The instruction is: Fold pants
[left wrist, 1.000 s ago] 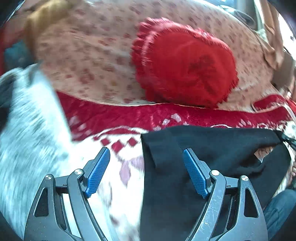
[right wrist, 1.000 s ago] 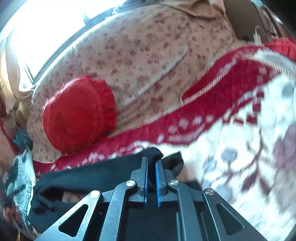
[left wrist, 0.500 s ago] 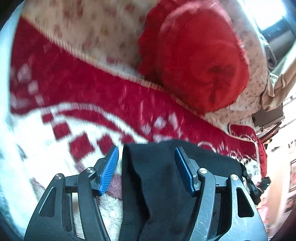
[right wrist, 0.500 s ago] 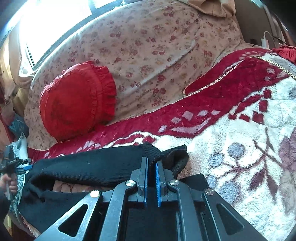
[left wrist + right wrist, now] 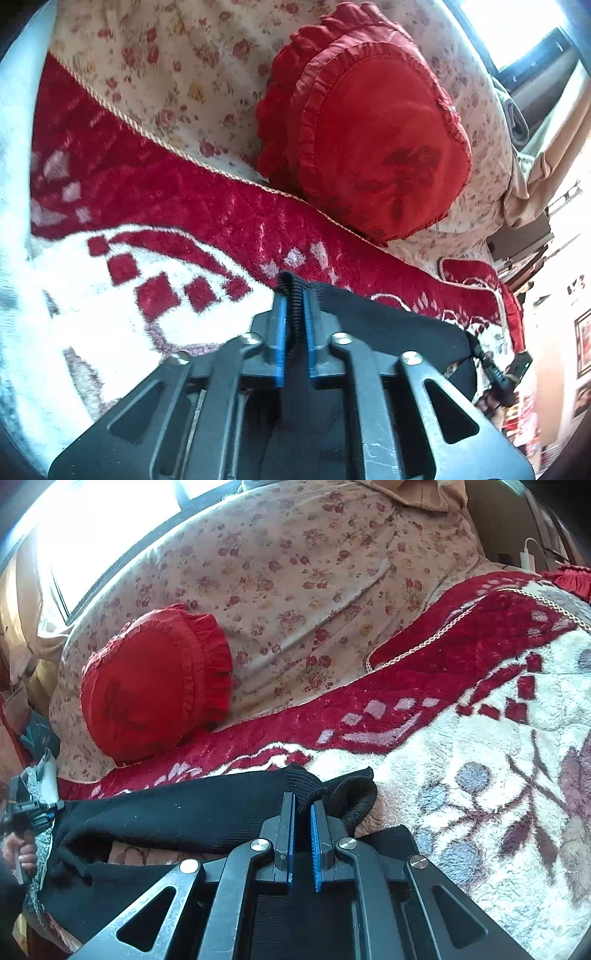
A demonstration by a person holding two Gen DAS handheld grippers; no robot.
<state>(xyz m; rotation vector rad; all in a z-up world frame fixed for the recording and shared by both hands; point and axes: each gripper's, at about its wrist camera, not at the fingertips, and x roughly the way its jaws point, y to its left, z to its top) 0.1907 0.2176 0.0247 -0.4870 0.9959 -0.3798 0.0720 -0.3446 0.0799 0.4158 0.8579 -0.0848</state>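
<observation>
item: black pants [image 5: 177, 808], knitted, lying across a red-and-white plush blanket [image 5: 480, 760] on a bed; one ribbed edge is raised toward each hand, and the cloth sags between.

left gripper [image 5: 293, 314]: jaws have just been closing and now stand narrow, with a ribbed black edge of the pants pinched between the blue pads [image 5: 281, 332]. the fabric runs off to the right of it, toward the other tool.

right gripper [image 5: 303, 812]: jaws narrow, clamped on a bunched ribbed fold of the same pants; a loose black loop curls just beside its right finger.

surroundings: round red frilled cushion [image 5: 369, 122] leaning on a floral bedcover [image 5: 295, 572], well behind the pants. window glare above. a hand [image 5: 18, 853] on the other tool's grip shows at the far left of the right wrist view.

step in hand, as i judge it: both ends of one edge are secured; the fold itself is not yet made.

next move calls for: lifting both grips together, keeping the edge taut and level, carrying it over the rest of the cloth, and laying it down with edges matched. the loose loop by the right tool may drag and rumple the fold.
</observation>
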